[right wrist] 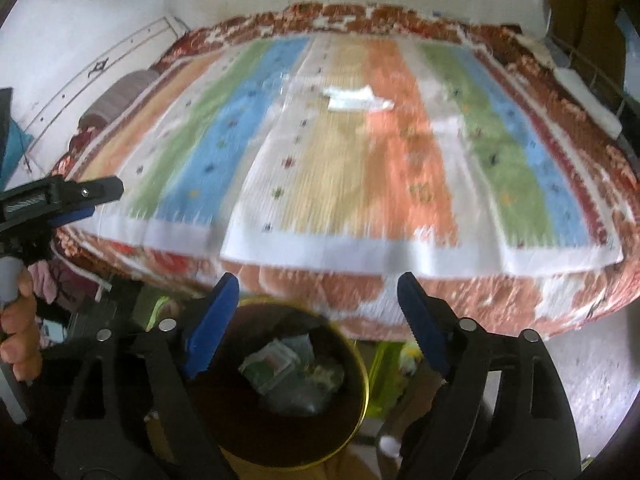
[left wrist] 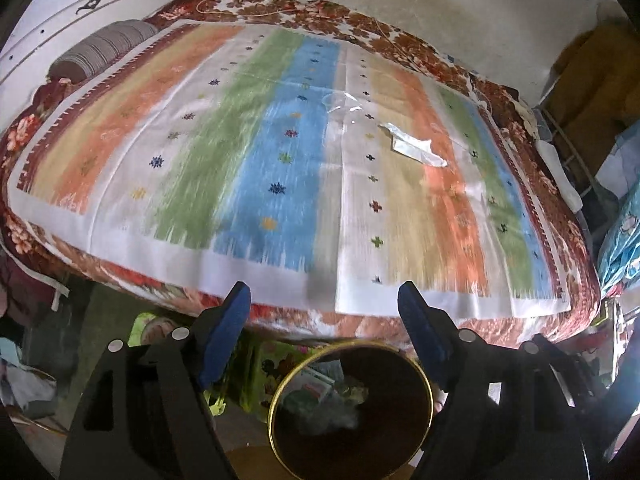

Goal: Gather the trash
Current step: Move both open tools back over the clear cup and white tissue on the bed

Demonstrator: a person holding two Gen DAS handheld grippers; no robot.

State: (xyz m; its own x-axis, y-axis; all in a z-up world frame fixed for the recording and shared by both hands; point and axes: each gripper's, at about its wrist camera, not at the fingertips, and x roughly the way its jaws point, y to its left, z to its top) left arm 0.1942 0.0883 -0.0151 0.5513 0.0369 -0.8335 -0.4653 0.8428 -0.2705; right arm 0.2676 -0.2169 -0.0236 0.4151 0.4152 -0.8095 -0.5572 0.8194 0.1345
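From the left wrist view, the left gripper point(left wrist: 324, 320) hangs with its blue-padded jaws spread wide and nothing between them, just above a gold-rimmed bin point(left wrist: 416, 368) that stands on the floor at the near foot of the bed. Packets and crumpled scraps point(left wrist: 320, 394) already lie inside the bin, so the drop-off step looks finished and the fetching of more begins. Far out on the striped bedcover point(left wrist: 240, 152), right of centre, lie a white wrapper point(left wrist: 414, 145) and, just left of it, a piece of clear plastic point(left wrist: 342, 107); both are well apart from the claw.

From the right wrist view, the right gripper point(right wrist: 318, 320) is likewise spread and empty, poised over the same bin point(right wrist: 362, 364), with a greenish packet point(right wrist: 272, 362) visible inside. The white wrapper point(right wrist: 354, 98) sits far up the cover, near the middle. The left gripper point(right wrist: 76, 200) shows at the left edge, a hand point(right wrist: 18, 332) on its handle.

The next move, I judge, calls for reaching forward across the bed and lowering open jaws around the wrapper; the thin clear plastic may prove harder to pinch.
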